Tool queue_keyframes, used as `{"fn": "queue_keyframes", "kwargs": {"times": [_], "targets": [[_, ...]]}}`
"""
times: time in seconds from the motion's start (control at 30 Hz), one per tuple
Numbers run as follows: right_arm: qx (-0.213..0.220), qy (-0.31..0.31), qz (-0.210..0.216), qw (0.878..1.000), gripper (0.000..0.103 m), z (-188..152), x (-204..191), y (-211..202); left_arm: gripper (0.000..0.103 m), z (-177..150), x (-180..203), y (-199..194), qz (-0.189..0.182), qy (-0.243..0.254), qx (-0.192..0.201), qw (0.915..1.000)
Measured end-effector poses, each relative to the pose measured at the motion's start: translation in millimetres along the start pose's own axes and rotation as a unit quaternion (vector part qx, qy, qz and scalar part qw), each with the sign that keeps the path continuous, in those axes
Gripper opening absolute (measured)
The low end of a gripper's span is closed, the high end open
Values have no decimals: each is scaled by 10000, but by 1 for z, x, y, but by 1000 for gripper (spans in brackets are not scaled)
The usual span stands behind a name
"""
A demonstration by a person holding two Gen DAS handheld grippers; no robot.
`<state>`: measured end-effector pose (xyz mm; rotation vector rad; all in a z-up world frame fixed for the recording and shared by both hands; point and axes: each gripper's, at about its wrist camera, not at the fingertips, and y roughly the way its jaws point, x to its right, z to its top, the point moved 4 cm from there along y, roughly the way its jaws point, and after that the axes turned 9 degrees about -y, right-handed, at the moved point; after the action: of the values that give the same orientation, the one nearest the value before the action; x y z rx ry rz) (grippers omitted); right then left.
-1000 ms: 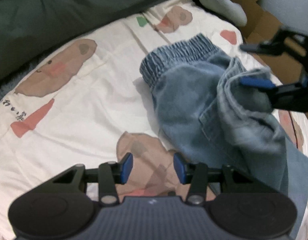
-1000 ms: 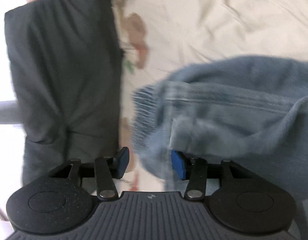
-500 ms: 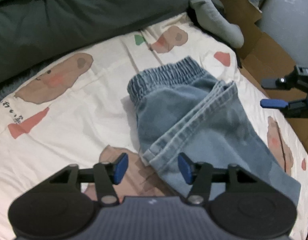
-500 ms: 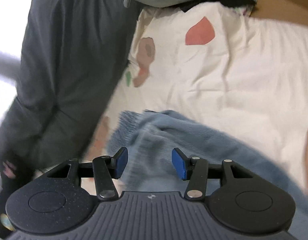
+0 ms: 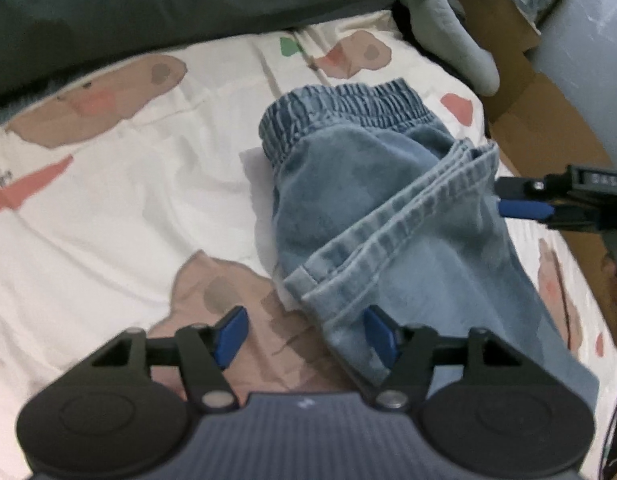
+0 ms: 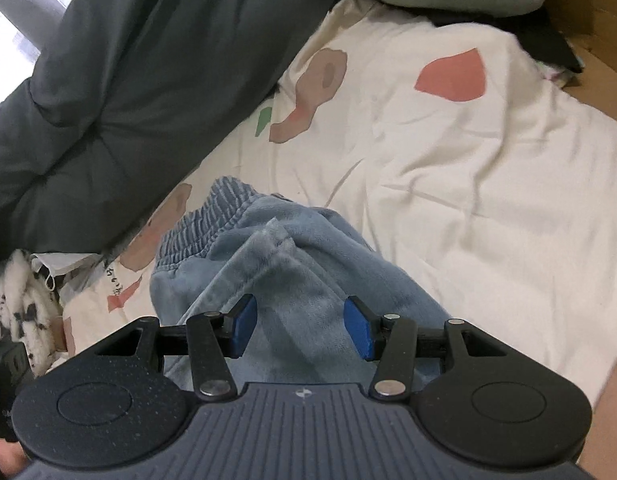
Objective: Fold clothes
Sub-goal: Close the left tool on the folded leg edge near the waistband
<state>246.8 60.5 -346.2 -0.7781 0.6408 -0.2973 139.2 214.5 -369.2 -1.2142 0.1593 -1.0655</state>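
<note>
Folding the denim trousers [image 5: 372, 216] looks partway done: they lie doubled on the printed bedsheet [image 5: 140, 200], leg hems laid diagonally up near the elastic waistband [image 5: 344, 108]. The left gripper [image 5: 304, 334] hangs at the near hem corner, jaws opening, with nothing pinched between them. The right gripper [image 6: 298, 326] hovers over the cloth, jaws apart and empty. Next probably comes a second fold, needing both lower corners pinched cleanly. A dark duvet [image 6: 120, 80] lies far left; cardboard [image 5: 520, 92] lies right.

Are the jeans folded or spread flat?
Folded. On the jeans the leg hem lies doubled back over the upper part, near the waistband, on the sheet.
</note>
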Motion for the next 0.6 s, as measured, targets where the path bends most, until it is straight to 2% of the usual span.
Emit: {"fn": "queue_keyframes", "kwargs": {"times": [0.1, 0.27, 0.43, 0.53, 0.6], "targets": [[-60, -239, -51, 9997, 56, 5, -1, 12, 73, 1, 1, 6, -146, -90, 51, 9998], [-201, -456, 60, 9987, 56, 10, 2, 29, 72, 5, 0, 14, -477, -285, 159, 9983], [-201, -503, 159, 9984, 55, 11, 2, 38, 58, 6, 1, 14, -657, -361, 104, 9971], [-173, -580, 205, 9980, 46, 11, 0, 37, 45, 6, 1, 8, -577, -292, 111, 9978], [-202, -669, 71, 9975, 34, 12, -1, 34, 40, 7, 2, 3, -523, -197, 108, 9984]]}}
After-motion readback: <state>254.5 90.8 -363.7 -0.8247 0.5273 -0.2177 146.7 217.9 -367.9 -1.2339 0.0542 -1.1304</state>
